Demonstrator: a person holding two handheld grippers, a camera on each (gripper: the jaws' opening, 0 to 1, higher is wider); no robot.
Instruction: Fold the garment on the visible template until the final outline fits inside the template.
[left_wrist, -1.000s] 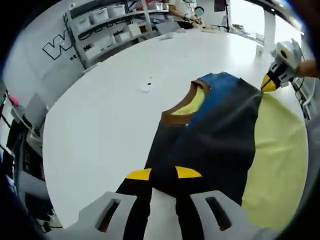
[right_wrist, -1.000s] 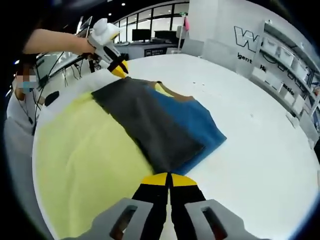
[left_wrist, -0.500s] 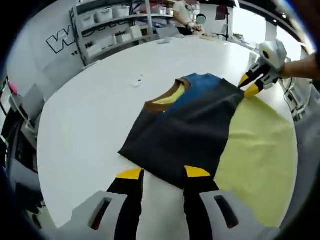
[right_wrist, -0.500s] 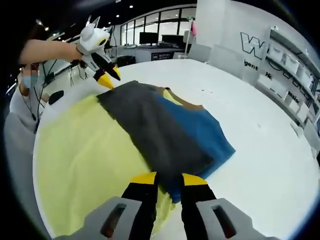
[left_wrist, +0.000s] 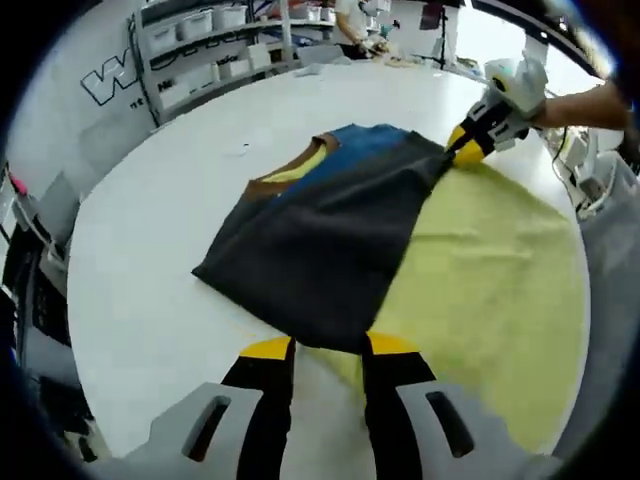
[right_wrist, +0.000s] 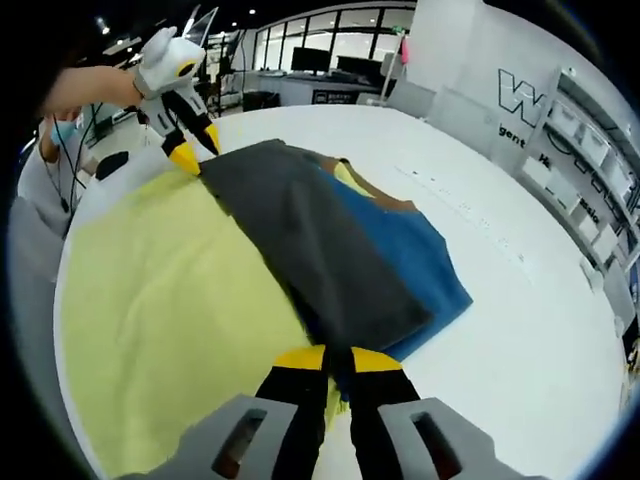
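Observation:
A folded garment (left_wrist: 330, 235), dark grey over blue with a brown neckline and yellow lining, lies half on the pale yellow template sheet (left_wrist: 490, 270) and half on the white table. My left gripper (left_wrist: 330, 347) is open at the garment's near grey edge. In the right gripper view the left gripper (right_wrist: 196, 147) has its tips apart at the far corner. My right gripper (right_wrist: 338, 358) is nearly closed, with the edge of the garment (right_wrist: 330, 250) between its tips. In the left gripper view the right gripper (left_wrist: 466, 150) pinches that corner over the template sheet (right_wrist: 170, 300).
The round white table (left_wrist: 150, 270) reaches well past the garment. Shelves with white bins (left_wrist: 200, 45) stand behind it, and a wall with a logo (right_wrist: 525, 95). A person's arm (left_wrist: 590, 100) holds the right gripper, and a person (right_wrist: 45, 190) stands at the table's edge.
Both grippers opened half a second ago. The right has since closed on the garment's edge, while the left stays open. Both views have shifted with the hands.

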